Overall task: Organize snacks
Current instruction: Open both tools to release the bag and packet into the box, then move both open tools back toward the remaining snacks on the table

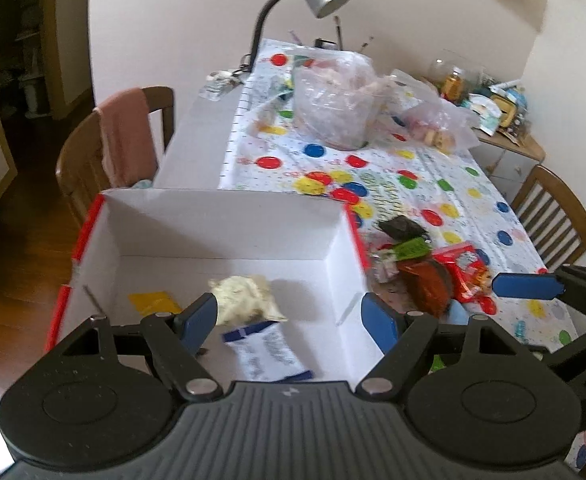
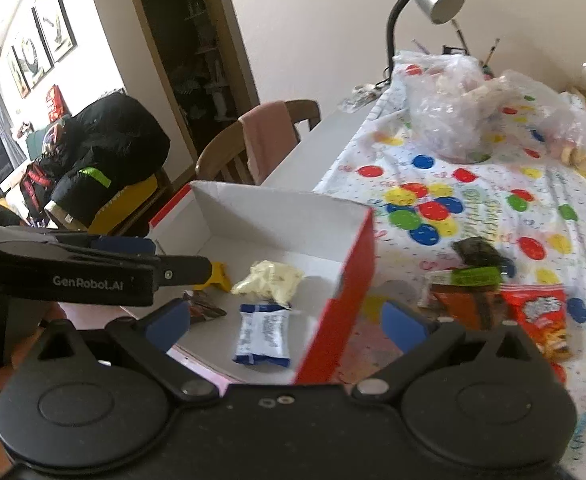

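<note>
The left gripper [image 1: 289,316] stands with jaws apart and nothing between them, poised over the open white box [image 1: 229,224]; the right gripper [image 2: 285,320] gapes wide and empty too, astride the box's red side wall. Inside the box lie a blue-and-white packet [image 2: 263,334], a pale crumpled wrapper [image 2: 269,282] and a yellow packet [image 1: 153,302]; the remaining snacks sit just beside the box on the balloon-print tablecloth [image 1: 413,176]: a red snack bag [image 2: 541,320], a brown packet [image 2: 469,308] and a dark wrapper [image 2: 479,254]. Both hands seem to be between drops; the next move likely calls for swinging across to the pile and closing on one packet.
</note>
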Motion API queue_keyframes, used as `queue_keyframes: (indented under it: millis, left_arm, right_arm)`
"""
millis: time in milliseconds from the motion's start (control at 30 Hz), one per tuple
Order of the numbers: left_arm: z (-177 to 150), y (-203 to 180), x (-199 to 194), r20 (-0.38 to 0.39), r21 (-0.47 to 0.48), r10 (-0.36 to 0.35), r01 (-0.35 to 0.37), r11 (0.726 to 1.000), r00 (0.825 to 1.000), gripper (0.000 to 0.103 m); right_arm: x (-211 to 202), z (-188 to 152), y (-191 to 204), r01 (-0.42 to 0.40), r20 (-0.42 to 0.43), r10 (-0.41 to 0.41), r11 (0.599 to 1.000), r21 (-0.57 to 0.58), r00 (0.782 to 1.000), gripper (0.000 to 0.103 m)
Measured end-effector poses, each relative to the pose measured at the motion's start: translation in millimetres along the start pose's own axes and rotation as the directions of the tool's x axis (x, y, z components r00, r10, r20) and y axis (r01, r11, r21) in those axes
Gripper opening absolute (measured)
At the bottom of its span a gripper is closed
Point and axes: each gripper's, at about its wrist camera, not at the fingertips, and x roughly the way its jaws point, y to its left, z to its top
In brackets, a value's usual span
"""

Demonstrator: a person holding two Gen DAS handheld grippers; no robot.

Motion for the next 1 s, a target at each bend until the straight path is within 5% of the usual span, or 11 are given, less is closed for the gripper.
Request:
queue_keyframes:
  millis: [433, 800, 1000]
  left_arm:
    - [-10.9, -96.0, 25.2, -0.051, 0.067, -0.067, 0.071, 0.995, 0.996, 0.079]
    - [-27.3, -176.5, 56.2, -0.138, 0.118, -0.112, 0.129, 0.985, 0.984, 0.079]
    - [-35.8, -190.6, 83.7, -0.199, 0.1, -0.092, 0.113, 0.989, 0.976, 0.079]
  right_arm:
    - [-53.8, -40.4, -98.1, 0.097, -0.01, -0.097, 0.993, 0.069, 0.995, 0.102]
    - [-63.4, -87.7, -155.1, 0.123, -0.106, -0.125, 0.992, -0.024, 0.986, 0.097]
    - [-49.2, -109.7, -178.4, 0.077, -0.182, -0.093, 0.993, -0.092, 0.979, 0.08]
